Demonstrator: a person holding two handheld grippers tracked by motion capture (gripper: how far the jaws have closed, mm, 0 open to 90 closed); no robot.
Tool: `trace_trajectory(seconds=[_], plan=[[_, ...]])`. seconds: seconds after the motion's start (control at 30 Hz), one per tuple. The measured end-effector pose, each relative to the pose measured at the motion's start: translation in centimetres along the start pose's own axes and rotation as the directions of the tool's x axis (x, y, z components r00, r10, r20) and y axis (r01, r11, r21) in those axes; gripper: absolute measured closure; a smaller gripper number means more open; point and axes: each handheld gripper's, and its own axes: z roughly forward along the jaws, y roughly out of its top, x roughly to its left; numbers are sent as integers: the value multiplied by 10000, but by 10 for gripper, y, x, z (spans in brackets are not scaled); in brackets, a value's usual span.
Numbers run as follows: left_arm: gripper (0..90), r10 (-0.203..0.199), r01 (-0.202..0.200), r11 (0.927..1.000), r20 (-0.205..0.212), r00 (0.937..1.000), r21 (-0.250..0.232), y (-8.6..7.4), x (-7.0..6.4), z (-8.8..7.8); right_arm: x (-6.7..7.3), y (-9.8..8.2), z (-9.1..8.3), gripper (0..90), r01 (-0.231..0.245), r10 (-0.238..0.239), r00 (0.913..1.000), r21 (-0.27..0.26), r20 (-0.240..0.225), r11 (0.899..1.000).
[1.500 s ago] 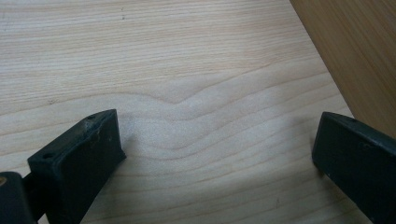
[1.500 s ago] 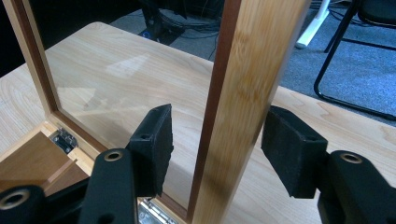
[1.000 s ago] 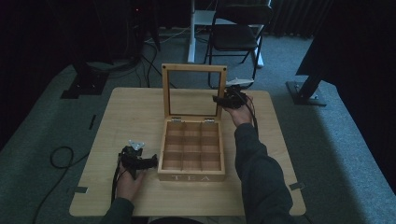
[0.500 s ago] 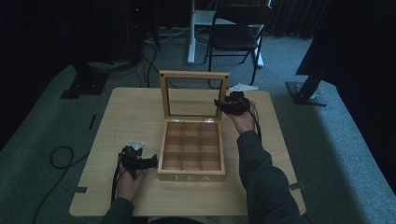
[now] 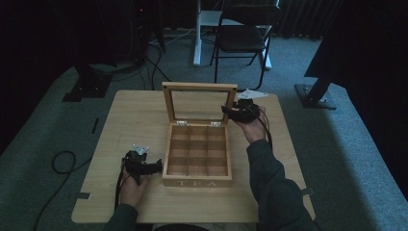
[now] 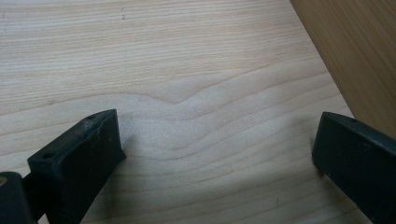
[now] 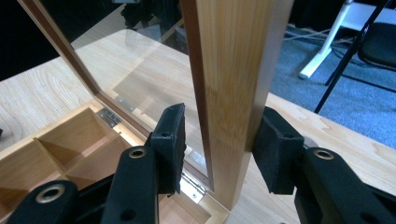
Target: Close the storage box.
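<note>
The wooden tea box (image 5: pixel 197 156) sits mid-table with its glass-paned lid (image 7: pixel 233 93) raised upright — the right gripper (image 7: pixel 219 140) is clamped on the lid's side frame to swing it. The left gripper (image 6: pixel 215 149), jaws apart, rests on the table (image 6: pixel 163 56) just beside the box — probably waiting.

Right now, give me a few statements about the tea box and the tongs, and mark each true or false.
1. The tea box stands with its lid raised. True.
2. The compartments hold tea bags. False: they look empty.
3. The right tongs grip the lid's side frame. True.
4. The left tongs are shut on the box's front. False: they stand open over the table, beside the box.
5. A folding chair stands beyond the table. True.
</note>
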Motion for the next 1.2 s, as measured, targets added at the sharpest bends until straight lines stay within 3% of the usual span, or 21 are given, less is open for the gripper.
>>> trace_trajectory(seconds=[0.2, 0.63, 0.77, 1.2], plan=[[16, -25, 25, 10000, 10, 10000, -11, 0, 0, 0, 4, 3, -10, 554, 79, -81, 9999, -213, -89, 9997], [16, -20, 20, 10000, 7, 10000, -14, 0, 0, 0, 13, 5, -25, 548, 514, -508, 9983, -227, 289, 9984], [16, -31, 31, 10000, 7, 10000, -23, 0, 0, 0, 11, 6, -30, 540, 361, -349, 9985, -289, 412, 9989], [16, -23, 23, 10000, 9, 10000, -14, 0, 0, 0, 20, 8, -42, 532, 661, -654, 9959, -89, 628, 9978]])
